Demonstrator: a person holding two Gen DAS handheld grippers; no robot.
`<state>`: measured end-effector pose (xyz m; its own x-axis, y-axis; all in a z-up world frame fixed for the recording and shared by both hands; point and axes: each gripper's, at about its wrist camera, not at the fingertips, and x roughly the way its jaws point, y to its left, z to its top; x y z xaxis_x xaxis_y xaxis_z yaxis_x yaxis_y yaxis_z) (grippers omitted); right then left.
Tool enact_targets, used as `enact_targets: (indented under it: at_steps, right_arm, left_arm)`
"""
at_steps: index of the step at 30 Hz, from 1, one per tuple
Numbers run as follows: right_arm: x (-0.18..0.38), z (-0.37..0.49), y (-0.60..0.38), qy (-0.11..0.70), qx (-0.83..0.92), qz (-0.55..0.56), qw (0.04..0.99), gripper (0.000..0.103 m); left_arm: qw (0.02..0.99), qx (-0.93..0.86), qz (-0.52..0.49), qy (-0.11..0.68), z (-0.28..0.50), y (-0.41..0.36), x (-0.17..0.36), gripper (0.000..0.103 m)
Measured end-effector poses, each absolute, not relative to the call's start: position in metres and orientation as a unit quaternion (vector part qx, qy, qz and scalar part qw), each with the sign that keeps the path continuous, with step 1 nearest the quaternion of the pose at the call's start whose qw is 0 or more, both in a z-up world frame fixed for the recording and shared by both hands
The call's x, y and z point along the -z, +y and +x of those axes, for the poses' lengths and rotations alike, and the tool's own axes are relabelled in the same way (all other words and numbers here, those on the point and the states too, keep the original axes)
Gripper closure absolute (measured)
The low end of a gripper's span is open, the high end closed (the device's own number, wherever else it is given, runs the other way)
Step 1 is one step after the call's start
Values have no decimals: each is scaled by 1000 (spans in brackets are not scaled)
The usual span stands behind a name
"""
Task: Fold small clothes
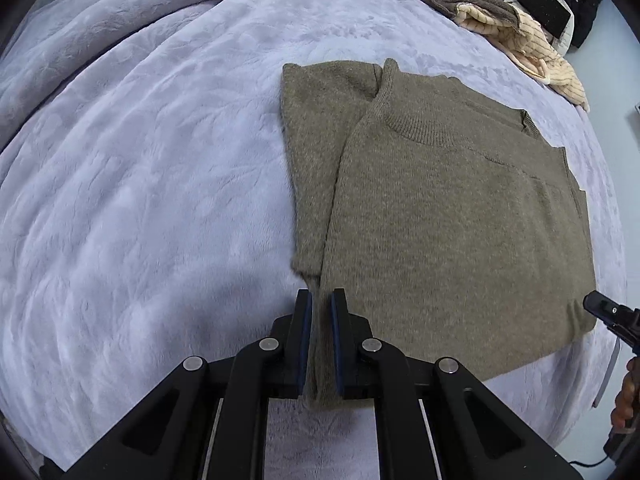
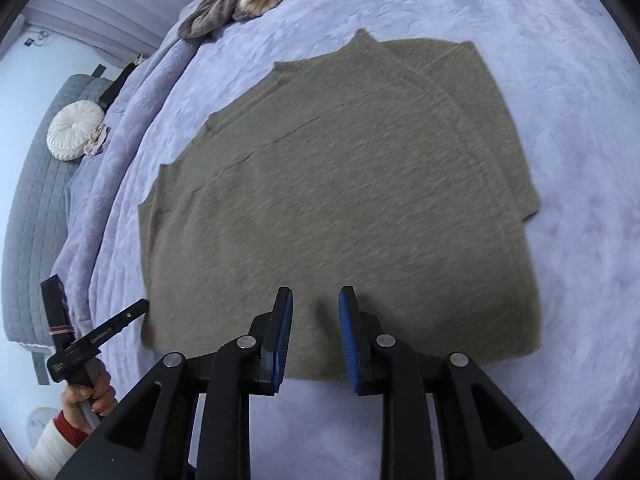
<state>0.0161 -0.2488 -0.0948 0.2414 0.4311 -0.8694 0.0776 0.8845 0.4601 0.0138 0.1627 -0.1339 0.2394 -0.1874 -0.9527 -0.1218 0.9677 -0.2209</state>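
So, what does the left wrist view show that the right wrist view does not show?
Only the left wrist view shows the left gripper shut on a sleeve of the sweater. Only the right wrist view shows the right gripper open above the sweater's hem, and a round white cushion. Both show the olive sweater on the lavender blanket and a beige garment beyond it.

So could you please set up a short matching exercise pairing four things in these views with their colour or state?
Things:
1. sweater
2. left gripper
3. right gripper
4. round cushion

Descriptions:
A. white, beside the bed
B. open, above the hem
C. olive, lying flat on the lilac blanket
D. shut on a fold of knit

Pairs: 1-C, 2-D, 3-B, 4-A
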Motion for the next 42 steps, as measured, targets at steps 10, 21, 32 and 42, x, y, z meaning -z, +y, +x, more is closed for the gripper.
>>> enact_targets:
  at_steps: [10,21,32,42]
  right_arm:
    - [112,-11,-170,638,-181,240,708,68]
    - [162,-16,-107,654,-231,374,616,50]
    - [191,-10,-112,628,-159,487,585,62]
    - [170,-3,-89,655,-175,360,641,95]
  left_arm:
    - [757,26,-200,622,-19,182,134,92]
    - [732,21,-285,619,-33,200,141,1]
    - [685,40,-416,597,-20,192,173,89]
    - [744,32,-281,605,-32,174,159,88]
